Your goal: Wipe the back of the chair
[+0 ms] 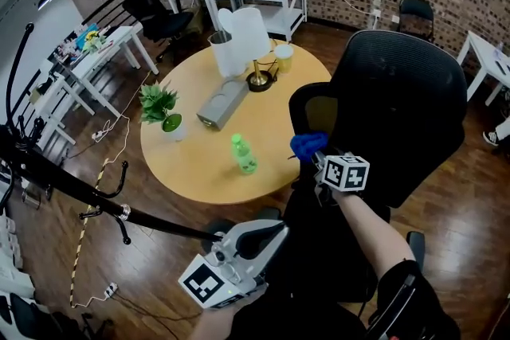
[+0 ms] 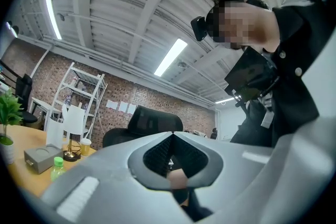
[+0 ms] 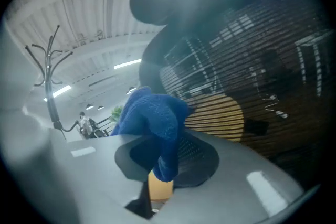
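beside round wooden table (image 1: 199,162), black chair (image 1: 408,103)

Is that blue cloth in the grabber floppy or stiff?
Probably floppy: the blue cloth bunches and droops from the shut right gripper. It looks light, since a small pinch holds it up. Its knit weave likely grips the chair back rather than slipping.
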`<state>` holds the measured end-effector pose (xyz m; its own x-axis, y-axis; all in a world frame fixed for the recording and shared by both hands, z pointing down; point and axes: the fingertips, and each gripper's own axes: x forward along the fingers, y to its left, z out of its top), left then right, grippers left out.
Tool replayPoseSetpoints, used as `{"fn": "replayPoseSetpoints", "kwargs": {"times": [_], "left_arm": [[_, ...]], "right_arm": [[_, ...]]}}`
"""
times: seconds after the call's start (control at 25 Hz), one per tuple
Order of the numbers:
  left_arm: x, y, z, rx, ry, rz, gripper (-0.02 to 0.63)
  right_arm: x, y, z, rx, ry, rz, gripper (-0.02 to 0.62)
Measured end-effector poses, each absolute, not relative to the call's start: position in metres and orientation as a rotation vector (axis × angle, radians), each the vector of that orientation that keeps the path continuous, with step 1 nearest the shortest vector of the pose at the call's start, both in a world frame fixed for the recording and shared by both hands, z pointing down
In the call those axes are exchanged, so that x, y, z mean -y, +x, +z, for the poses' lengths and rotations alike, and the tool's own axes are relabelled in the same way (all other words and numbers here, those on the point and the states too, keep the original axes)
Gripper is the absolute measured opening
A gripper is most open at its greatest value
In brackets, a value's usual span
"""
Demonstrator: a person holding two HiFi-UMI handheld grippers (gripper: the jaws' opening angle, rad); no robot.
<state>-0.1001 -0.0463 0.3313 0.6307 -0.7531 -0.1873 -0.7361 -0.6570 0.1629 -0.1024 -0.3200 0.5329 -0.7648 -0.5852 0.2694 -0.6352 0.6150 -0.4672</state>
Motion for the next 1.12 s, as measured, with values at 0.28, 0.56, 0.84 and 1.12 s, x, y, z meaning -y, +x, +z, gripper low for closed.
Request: {"fn": "replayPoseSetpoints", "kwargs": {"times": [0.28, 0.56, 0.84, 1.12], "left_arm": [[0.065, -0.064, 0.340, 1.097, 2.820, -0.348, 0.002], [0.080, -0.011, 0.349, 0.882, 2.871, -0.323, 0.002], [0.088, 0.033, 0.360, 0.717, 2.892, -0.291, 0.002], [0.098, 0.061, 0.363, 0.631, 2.889, -0.284, 0.002]], "right_arm": [[0.328, -0.015, 0.542, 2.709, 1.230, 0.813, 0.055], [0.329, 0.083, 0.556, 2.629, 1.463, 0.833, 0.055], [0.325, 0.186, 0.569, 2.503, 1.715, 0.851, 0.055], [0.319, 0.262, 0.575, 2.397, 1.863, 0.853, 0.055]]}}
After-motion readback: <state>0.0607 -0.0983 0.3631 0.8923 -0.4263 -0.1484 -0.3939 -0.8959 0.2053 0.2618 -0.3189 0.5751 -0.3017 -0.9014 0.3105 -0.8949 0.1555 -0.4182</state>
